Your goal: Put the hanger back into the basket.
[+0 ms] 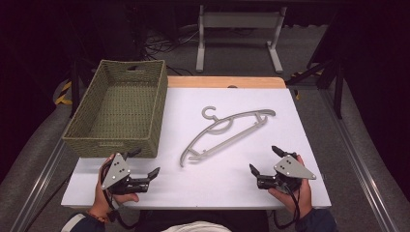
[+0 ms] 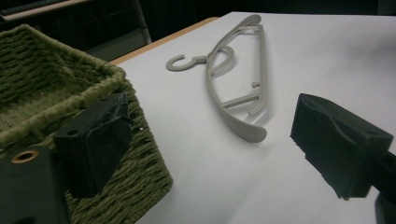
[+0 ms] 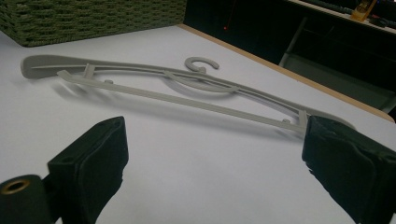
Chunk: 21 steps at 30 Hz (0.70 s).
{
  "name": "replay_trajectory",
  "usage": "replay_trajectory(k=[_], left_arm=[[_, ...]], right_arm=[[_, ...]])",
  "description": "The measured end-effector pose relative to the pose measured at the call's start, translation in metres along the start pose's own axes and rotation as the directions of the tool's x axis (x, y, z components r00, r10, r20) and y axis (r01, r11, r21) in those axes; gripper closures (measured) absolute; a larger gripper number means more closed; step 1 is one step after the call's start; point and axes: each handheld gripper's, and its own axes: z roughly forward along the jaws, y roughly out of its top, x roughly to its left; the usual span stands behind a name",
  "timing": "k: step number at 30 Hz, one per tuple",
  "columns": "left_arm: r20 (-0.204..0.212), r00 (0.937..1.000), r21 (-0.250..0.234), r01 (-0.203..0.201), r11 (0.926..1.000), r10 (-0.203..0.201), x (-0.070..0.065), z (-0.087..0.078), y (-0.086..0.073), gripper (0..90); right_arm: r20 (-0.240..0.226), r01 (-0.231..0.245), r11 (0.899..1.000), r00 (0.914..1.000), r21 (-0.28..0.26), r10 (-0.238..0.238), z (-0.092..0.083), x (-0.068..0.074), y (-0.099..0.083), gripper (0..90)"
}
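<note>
- Hanger (image 1: pixel 227 133): grey plastic, thin curved bars w/ hook, flat on white tabletop (image 1: pixel 208 186), centre, btwn your grippers.
- Basket (image 1: pixel 118 108): green woven, rectangular, rough weave, far left.
- Your left gripper (image 1: pixel 145 164) & right gripper (image 1: pixel 263 159): black padded jaws wide apart, nothing held.

A recording lab or test studio, dimly lit: a white-topped surface (image 1: pixel 232 183) with a wooden far edge stands on grey carpet, ringed by black drapes. Loose cables (image 1: pixel 164 46) trail across the floor behind it beside a pale metal frame stand (image 1: pixel 239 21), with striped hazard tape (image 1: pixel 63 94) near a leg.
</note>
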Motion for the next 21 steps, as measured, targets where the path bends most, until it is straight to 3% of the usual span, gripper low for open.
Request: replay_trajectory(k=[4,8,11,13,14,17,19,20,21], left_arm=[[0.058,0.998,0.011,-0.026,0.9996,0.025,-0.011,0.014,0.008,16.1],[0.122,0.9909,0.031,-0.061,0.9977,0.057,-0.025,0.042,0.022,17.0],[0.121,0.9911,0.076,-0.065,0.995,0.055,-0.032,0.071,0.037,17.1],[0.123,0.992,0.1,-0.041,0.9941,0.028,-0.03,0.089,0.043,17.1],[0.123,0.992,0.1,-0.041,0.9941,0.028,-0.03,0.089,0.043,17.0],[0.092,0.9957,0.154,-0.024,0.9878,0.01,-0.025,0.116,0.05,17.2],[0.077,0.9964,0.211,0.018,0.9772,-0.035,-0.019,0.138,0.051,18.4],[0.077,0.9964,0.211,0.018,0.9772,-0.035,-0.019,0.138,0.051,18.8],[0.074,0.9961,0.232,0.028,0.9724,-0.047,-0.017,0.146,0.05,18.8]], right_arm=[[0.002,-0.005,1.0,1.0,0.004,0.005,0.0,0.0,0.0,8.1],[0.0,-0.003,1.0,1.0,0.007,0.003,0.003,0.001,0.002,8.3],[-0.003,0.014,1.0,0.9999,0.012,-0.014,0.004,0.003,0.002,8.4],[-0.009,0.014,1.0,0.9999,0.014,-0.014,0.004,0.004,0.002,8.4],[-0.011,0.016,1.0,0.9998,0.015,-0.016,0.004,0.005,0.002,8.4],[-0.012,0.019,1.0,0.9997,0.016,-0.019,0.004,0.003,0.002,8.4],[-0.014,0.007,1.0,0.9999,0.024,-0.006,0.006,0.002,0.0,8.4],[-0.014,0.007,1.0,0.9999,0.024,-0.006,0.006,0.002,0.0,8.4],[-0.015,0.006,1.0,0.9999,0.028,-0.005,0.006,0.002,0.0,8.4]])
